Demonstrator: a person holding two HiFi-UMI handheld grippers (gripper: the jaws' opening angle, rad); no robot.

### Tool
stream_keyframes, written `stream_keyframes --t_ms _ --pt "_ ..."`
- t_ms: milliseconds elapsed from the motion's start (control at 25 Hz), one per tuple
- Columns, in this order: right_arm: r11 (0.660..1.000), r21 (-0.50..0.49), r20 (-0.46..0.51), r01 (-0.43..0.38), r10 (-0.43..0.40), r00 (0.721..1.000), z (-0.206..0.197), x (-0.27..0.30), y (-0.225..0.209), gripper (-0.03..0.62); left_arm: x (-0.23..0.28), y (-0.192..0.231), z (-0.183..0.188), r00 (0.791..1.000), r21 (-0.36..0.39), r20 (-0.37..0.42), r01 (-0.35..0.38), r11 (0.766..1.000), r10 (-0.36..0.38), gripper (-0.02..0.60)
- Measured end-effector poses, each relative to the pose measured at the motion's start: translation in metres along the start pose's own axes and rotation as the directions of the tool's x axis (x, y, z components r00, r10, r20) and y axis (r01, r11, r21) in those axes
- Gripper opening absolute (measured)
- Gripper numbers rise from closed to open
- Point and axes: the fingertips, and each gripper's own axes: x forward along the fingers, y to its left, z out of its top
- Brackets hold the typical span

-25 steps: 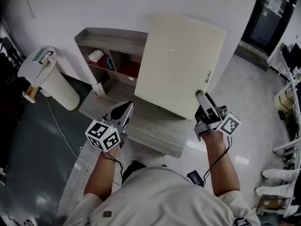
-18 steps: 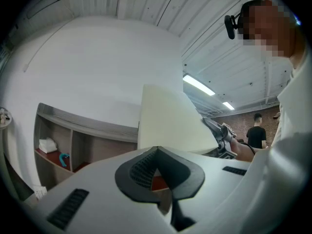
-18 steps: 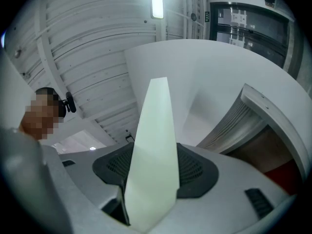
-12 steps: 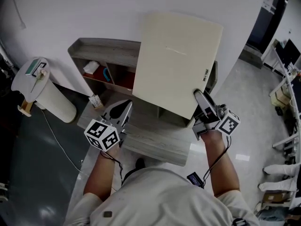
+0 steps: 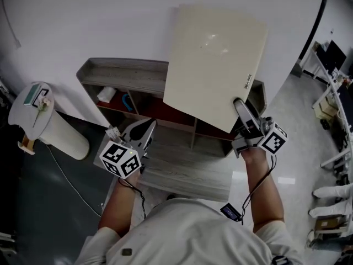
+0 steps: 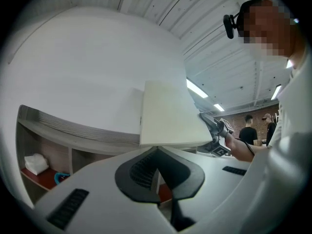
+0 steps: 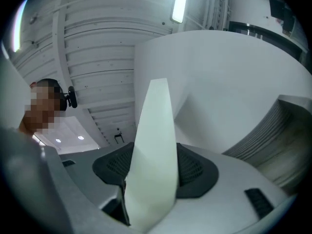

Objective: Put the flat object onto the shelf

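– Cream flat object (image 5: 215, 65), item one: a stiff, thin rectangular panel. Location?

– Held in the air, tilted, in front of the white wall (image 5: 83, 21) and over the right part of the shelf (image 5: 124, 70). A small dark label (image 5: 246, 83) sits near its lower right edge. Whether it touches the wall or the shelf top, I cannot tell.

– Item two, right gripper (image 5: 238, 102)?

– Clamped on the panel's lower right corner. The right gripper view shows the panel edge-on, rising between both dark pads, pressed from each side.

– Item three, left gripper (image 5: 144, 130)?

– Low and left of the panel, well apart from it, over the shelf's front board. Its pads meet at the tips with nothing between them; it carries no item.

– Item four, the shelf itself?

– Grey wood-grain unit against the wall: flat top with a raised rim, open compartments below with reddish floors, and a wide grey board (image 5: 187, 170) in front.

– Contents?

– Left compartment: one white bundle (image 5: 105, 94). Next compartment: one blue curved thing (image 5: 128, 102), too small to identify.

– Surroundings?

– A white cylinder (image 5: 49, 123) with a round lid stands left of the shelf on the dark floor.
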Motion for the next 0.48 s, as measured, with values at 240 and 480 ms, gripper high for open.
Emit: stream_keyframes --t_ms 240,480 --pt "0.997 -0.071 0.004 0.024 -0.024 1.000 -0.002 0.025 -0.004 0.278 0.003 0.026 0.000 0.999 -0.012 -0.002 0.034 0.999 -0.034 0.015" --pt "0.989 -0.118 0.014 0.090 -0.088 0.996 -0.014 0.030 -0.020 0.278 0.010 0.044 -0.003 0.998 -0.015 -0.004 0.068 0.998 -0.068 0.015"
